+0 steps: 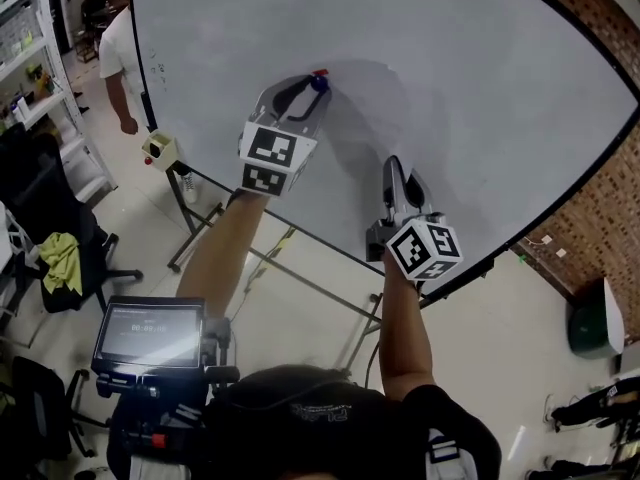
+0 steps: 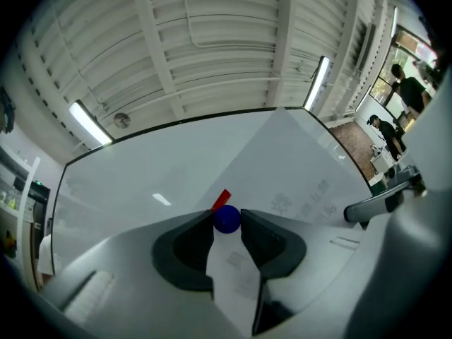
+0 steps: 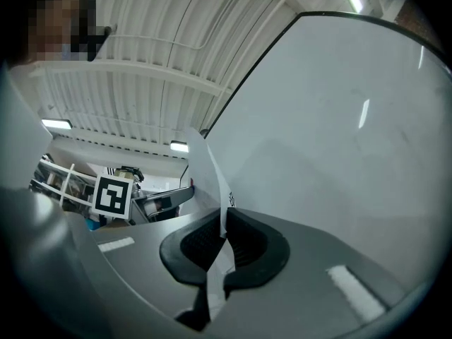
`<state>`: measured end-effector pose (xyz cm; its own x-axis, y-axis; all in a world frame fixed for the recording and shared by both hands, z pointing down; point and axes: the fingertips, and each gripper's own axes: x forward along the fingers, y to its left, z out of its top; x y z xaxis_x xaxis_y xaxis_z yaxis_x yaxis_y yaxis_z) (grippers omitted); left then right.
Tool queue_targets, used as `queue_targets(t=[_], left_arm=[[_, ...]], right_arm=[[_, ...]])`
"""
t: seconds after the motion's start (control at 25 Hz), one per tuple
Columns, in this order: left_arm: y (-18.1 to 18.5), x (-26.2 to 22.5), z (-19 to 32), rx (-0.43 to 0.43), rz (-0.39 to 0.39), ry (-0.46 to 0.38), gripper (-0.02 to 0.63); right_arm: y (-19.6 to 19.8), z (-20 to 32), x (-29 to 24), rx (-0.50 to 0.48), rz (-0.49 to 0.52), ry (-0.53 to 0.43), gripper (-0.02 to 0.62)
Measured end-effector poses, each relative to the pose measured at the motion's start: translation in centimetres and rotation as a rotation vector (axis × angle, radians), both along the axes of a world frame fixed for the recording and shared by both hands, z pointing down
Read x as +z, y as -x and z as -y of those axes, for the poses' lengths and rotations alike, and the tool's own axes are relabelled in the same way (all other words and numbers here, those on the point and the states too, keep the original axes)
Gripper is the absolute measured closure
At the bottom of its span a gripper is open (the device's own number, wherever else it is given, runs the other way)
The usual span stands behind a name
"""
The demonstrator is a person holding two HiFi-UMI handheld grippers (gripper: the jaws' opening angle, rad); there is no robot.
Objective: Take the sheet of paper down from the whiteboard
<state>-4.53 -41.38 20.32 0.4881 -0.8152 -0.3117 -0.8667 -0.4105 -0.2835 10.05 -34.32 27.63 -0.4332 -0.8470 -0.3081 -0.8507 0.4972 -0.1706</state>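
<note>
The white sheet of paper (image 1: 362,126) lies against the big whiteboard (image 1: 480,78), its faint print showing in the left gripper view (image 2: 304,189). At its top corner sit a blue ball magnet (image 2: 227,219) and a red tab (image 2: 222,198). My left gripper (image 1: 317,88) is shut on that magnet (image 1: 320,81), which fills the gap between both jaw tips; whether it still touches the board I cannot tell. My right gripper (image 1: 397,168) is lower and to the right, shut on the sheet's edge (image 3: 223,224), which curls up out of the jaws (image 3: 205,168).
A person in a white shirt (image 1: 118,50) stands at the board's left edge. Under the board are its metal stand legs (image 1: 188,226). A chair with a yellow cloth (image 1: 60,260), shelves (image 1: 30,58) and a lit screen (image 1: 150,333) are at the left. A brick wall (image 1: 600,178) is at the right.
</note>
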Motion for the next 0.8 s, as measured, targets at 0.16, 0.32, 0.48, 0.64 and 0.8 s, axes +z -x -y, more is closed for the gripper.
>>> queue_targets(t=[0.16,0.32,0.48,0.64,0.8], left_arm=[[5.0,4.0,-1.4,-0.012,-0.049,0.057,0.483],[7.3,8.7,-2.3,-0.034,-0.097,0.131,0.483],[7.8,12.9,-3.1,-0.037,-0.135,0.218,0.483],[5.6,16.0,-7.1,-0.008,-0.160,0.283,0.483],[5.0,18.8,-9.2,0.011,-0.190,0.332,0.483]], right_arm=[[2.7,-1.4,3.0,0.035,-0.026,0.056,0.581],[1.7,-2.0,6.8,0.077,-0.042,0.136,0.581],[0.4,-3.0,10.1,0.110,-0.089,0.203,0.581],[-0.9,-6.8,12.9,0.136,-0.148,0.238,0.581],[-0.4,-8.2,15.3,0.150,-0.189,0.262,0.581]])
